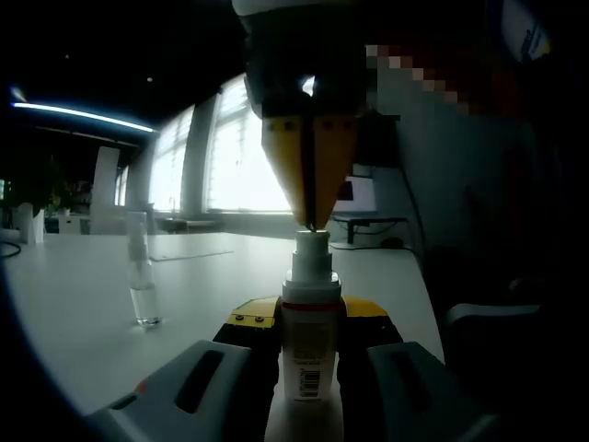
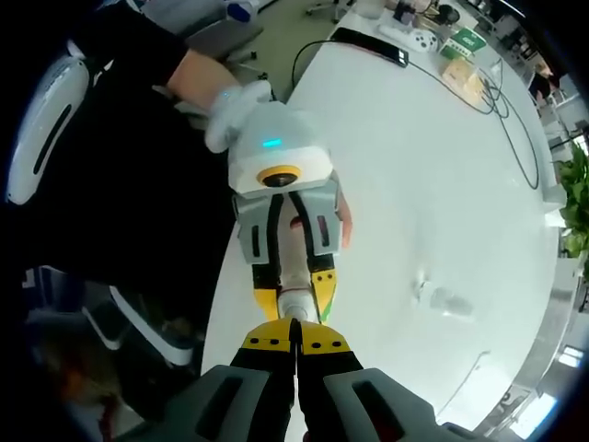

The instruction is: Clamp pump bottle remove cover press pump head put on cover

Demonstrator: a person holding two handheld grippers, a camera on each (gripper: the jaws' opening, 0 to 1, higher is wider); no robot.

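Clamps the white plastic pump bottle (image 1: pixel 308 354) upright above the white table (image 1: pixel 83 304) in left gripper (image 2: pixel 294 276); presses its pump head (image 1: pixel 310 244) with right gripper (image 1: pixel 310 221), jaws together, empty; leaves clear plastic cover (image 1: pixel 143 276) aside.

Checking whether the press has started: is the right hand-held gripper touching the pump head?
Touching. In the left gripper view the right hand-held gripper comes down with its shut yellow tips meeting the top of the pump head, no gap between them.

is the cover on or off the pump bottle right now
Off: the clear cover stands alone on the table, and the pump bottle shows its bare pump head.
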